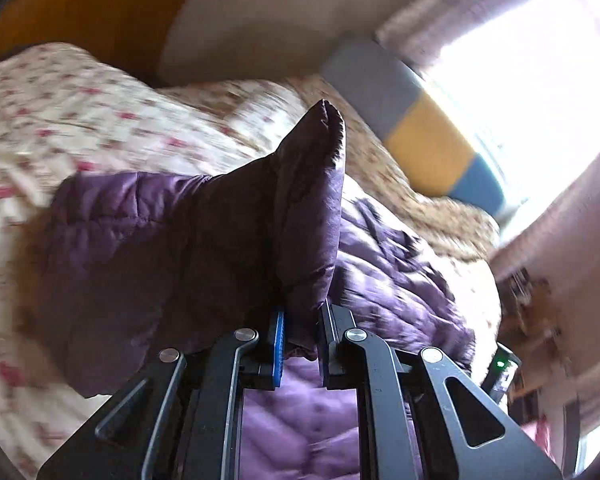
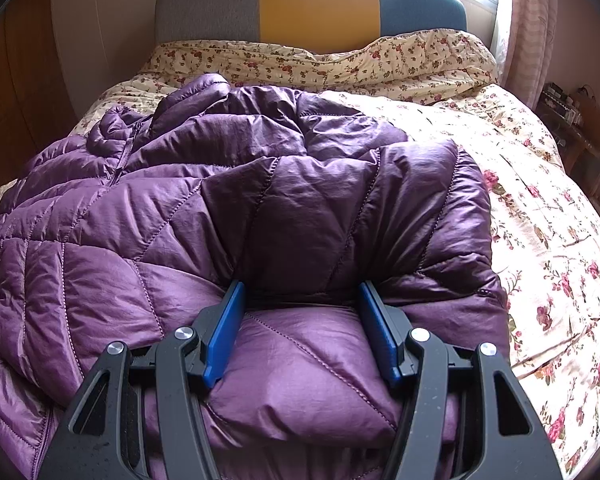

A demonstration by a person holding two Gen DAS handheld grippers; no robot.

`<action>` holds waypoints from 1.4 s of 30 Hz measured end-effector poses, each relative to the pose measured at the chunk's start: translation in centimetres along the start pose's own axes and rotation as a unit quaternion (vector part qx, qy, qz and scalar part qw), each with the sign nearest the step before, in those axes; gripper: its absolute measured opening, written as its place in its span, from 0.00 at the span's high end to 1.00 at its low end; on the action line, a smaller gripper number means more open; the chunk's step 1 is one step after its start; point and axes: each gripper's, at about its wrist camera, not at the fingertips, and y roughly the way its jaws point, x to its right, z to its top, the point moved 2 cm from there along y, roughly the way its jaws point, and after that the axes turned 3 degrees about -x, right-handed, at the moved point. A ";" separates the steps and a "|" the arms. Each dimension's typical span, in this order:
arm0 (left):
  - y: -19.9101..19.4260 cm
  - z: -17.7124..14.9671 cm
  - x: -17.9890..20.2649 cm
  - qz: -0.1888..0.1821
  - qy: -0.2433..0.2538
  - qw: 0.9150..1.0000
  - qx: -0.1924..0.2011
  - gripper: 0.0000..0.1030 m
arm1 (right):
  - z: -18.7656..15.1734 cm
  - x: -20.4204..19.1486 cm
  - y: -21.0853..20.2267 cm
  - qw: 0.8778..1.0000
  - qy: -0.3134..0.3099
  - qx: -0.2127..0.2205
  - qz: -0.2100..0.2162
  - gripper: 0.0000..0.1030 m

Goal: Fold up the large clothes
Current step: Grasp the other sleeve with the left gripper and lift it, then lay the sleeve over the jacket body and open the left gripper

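A purple quilted puffer jacket (image 2: 228, 208) lies spread over a bed covered by a floral duvet (image 2: 540, 240); it fills the near and left part of the bed in the right wrist view, its zip (image 2: 120, 160) running up the far left side, and bare duvet shows to its right and beyond it. At the far end stands a padded headboard (image 2: 312, 4) in grey, yellow and blue panels, with a bunched roll of the same floral bedding (image 2: 340, 60) just in front of it; a pale curtain (image 2: 528, 20) hangs at the far right by a bright window.

The right gripper (image 2: 302, 332) rests on the near edge of the jacket, its blue pads (image 2: 224, 336) standing well apart with a puffed fold of the fabric bulging between them; whether the pads press on that fold cannot be told.

The left gripper (image 1: 300, 344) is clamped on a narrow fold of the jacket (image 1: 204, 248); its blue pad (image 1: 278, 348) and the opposite one pinch the cloth, which rises beyond the fingertips into a pointed peak above the duvet (image 1: 80, 112), the rest of the garment draping down left and right. That view is blurred; the headboard (image 1: 412, 116) sits tilted at its far right.
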 end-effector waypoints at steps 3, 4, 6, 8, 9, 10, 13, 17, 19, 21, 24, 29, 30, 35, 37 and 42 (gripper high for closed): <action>2.9 -0.3 3.4 -0.037 0.016 0.999 -0.026 0.88 | 0.1 -0.1 0.0 1.000 0.000 0.000 0.001 0.43; 3.6 -0.3 4.1 -0.045 0.018 0.998 -0.031 0.88 | 0.1 -0.1 0.0 1.000 0.001 0.000 0.001 0.43; 5.2 -0.7 6.4 -0.069 0.029 0.996 -0.047 0.88 | 0.0 0.0 0.0 1.000 0.002 0.000 0.003 0.43; 6.7 -1.0 8.3 -0.086 0.041 0.994 -0.062 0.88 | 0.1 0.0 0.0 1.000 0.003 0.000 0.004 0.43; 7.3 -1.3 9.1 -0.093 0.046 0.992 -0.068 0.88 | 0.1 0.0 0.0 1.000 0.003 0.000 0.005 0.43; 8.1 -1.6 10.1 -0.100 0.052 0.991 -0.076 0.88 | 0.2 -0.2 0.1 1.000 0.004 0.001 0.006 0.43; 9.8 -2.3 12.0 -0.127 0.059 0.986 -0.096 0.88 | 0.3 -0.2 0.1 1.000 0.006 0.001 0.009 0.43; 11.5 -3.3 14.6 -0.157 0.073 0.978 -0.120 0.88 | 0.3 -0.2 0.1 1.000 0.007 0.001 0.010 0.43; 12.4 -3.6 15.7 -0.176 0.078 0.972 -0.133 0.88 | 0.3 -0.2 0.2 1.000 0.008 0.001 0.012 0.43; 13.2 -3.8 16.6 -0.195 0.081 0.967 -0.146 0.88 | 0.4 -0.1 0.2 1.000 0.010 0.002 0.014 0.43; 14.5 -4.2 17.4 -0.215 0.083 0.958 -0.170 0.87 | 0.3 0.0 0.2 1.000 0.012 0.003 0.016 0.43; 14.6 -4.0 16.8 -0.212 0.061 0.961 -0.166 0.38 | 0.3 0.0 0.1 1.000 0.012 0.003 0.016 0.43; 14.3 -3.8 16.5 -0.217 0.056 0.961 -0.165 0.38 | 0.3 0.1 0.1 1.000 0.012 0.003 0.016 0.43; 12.1 -2.6 14.1 -0.194 0.054 0.970 -0.137 0.38 | 0.2 0.3 0.0 1.000 0.012 0.003 0.017 0.43; 11.2 -2.2 12.6 -0.172 0.055 0.976 -0.123 0.38 | 0.3 0.2 0.0 1.000 0.012 0.001 0.017 0.43; 8.9 -1.5 7.6 -0.104 0.052 0.989 -0.093 0.38 | 0.4 1.0 -1.1 1.000 0.021 0.004 0.019 0.46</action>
